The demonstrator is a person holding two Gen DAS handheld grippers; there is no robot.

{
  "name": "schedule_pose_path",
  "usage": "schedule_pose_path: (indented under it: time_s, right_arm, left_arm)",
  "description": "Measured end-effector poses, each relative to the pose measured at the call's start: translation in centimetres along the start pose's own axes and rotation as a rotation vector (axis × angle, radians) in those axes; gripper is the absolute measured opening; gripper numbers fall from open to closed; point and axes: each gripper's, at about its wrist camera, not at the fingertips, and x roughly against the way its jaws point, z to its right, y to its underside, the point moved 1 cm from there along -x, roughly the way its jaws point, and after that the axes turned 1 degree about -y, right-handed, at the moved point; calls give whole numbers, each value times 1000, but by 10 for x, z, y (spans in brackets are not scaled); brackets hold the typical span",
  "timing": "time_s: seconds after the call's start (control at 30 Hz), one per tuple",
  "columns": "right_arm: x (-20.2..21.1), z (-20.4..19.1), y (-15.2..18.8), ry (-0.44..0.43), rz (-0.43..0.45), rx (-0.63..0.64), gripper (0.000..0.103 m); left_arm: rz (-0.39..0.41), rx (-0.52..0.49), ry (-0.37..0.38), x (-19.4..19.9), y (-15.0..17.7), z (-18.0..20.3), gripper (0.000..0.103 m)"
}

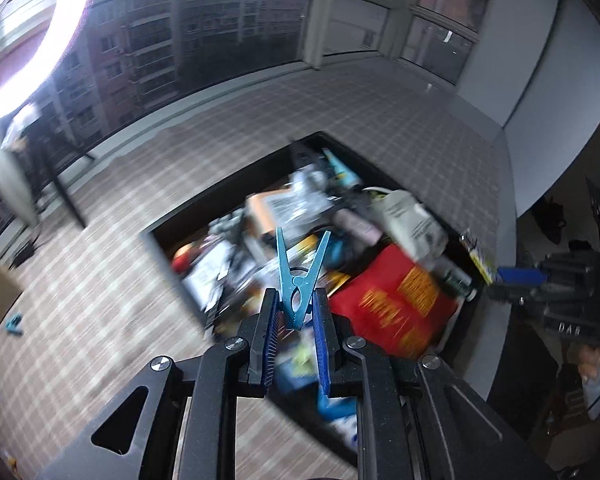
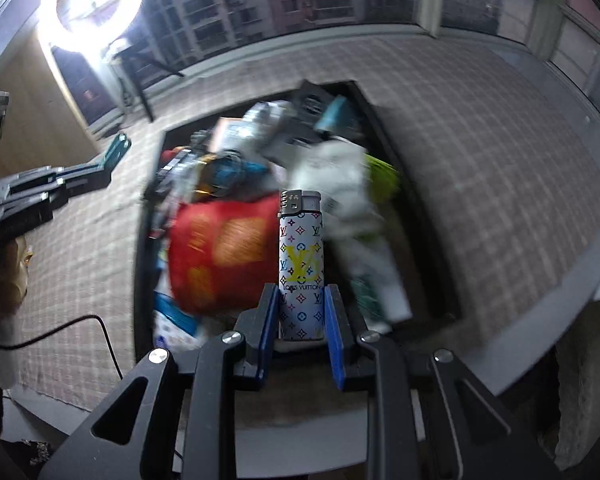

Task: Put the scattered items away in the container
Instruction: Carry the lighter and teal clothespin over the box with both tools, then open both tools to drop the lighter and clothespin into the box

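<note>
**Hovering over the box, both loads pointing away from the fingers**

Carrying a teal clothespin (image 1: 300,280), the left gripper (image 1: 296,320) has its jaws nearly closed, pinching the peg's closed tip at bottom centre of the left wrist view; the peg's two legs fan upward in the frame. The right gripper (image 2: 302,312) is clamped, a little wider, on the lower end of a white patterned lighter (image 2: 301,264), whose long axis runs straight up the frame with the metal head farthest from the fingers.

The black container (image 1: 220,192), already heaped with a red packet (image 2: 220,252) and other clutter, fills the middle of both views, directly behind each held thing. Judging by that, both items sit above the box, so releasing should drop them in; neither hand looks clearly nearer. Two more teal pegs (image 1: 14,325) lie on the checked cloth (image 1: 100,280) at far left.
</note>
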Motion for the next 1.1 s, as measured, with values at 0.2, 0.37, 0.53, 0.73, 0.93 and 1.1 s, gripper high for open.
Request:
schedule_pose_path:
  time_s: [0.2,0.37,0.53,0.73,0.93,1.1]
  right_arm:
    - [-3,33,11,29,-17,-46,23]
    - [-9,50,9,42,-25,-60,22]
    - [-14,57,-3,49,-26,-40,22]
    - [-26,55,-18,37,-50,0,34]
    - [-23,54,-25,36,-31,1,46]
    - [-19,49,-35,23,-10,-3,46]
  left_arm:
    - [-4,-32,18,-23,-26,32,15]
    - [1,-34,18,-35,-42,44,15]
    - [3,-26,9,-43,-54,48,15]
    - [-23,11,6,-55,-62,43,63]
    - [9,30,-34,-46,-60,31,59]
    - [26,69,-45,-33,-54,13,59]
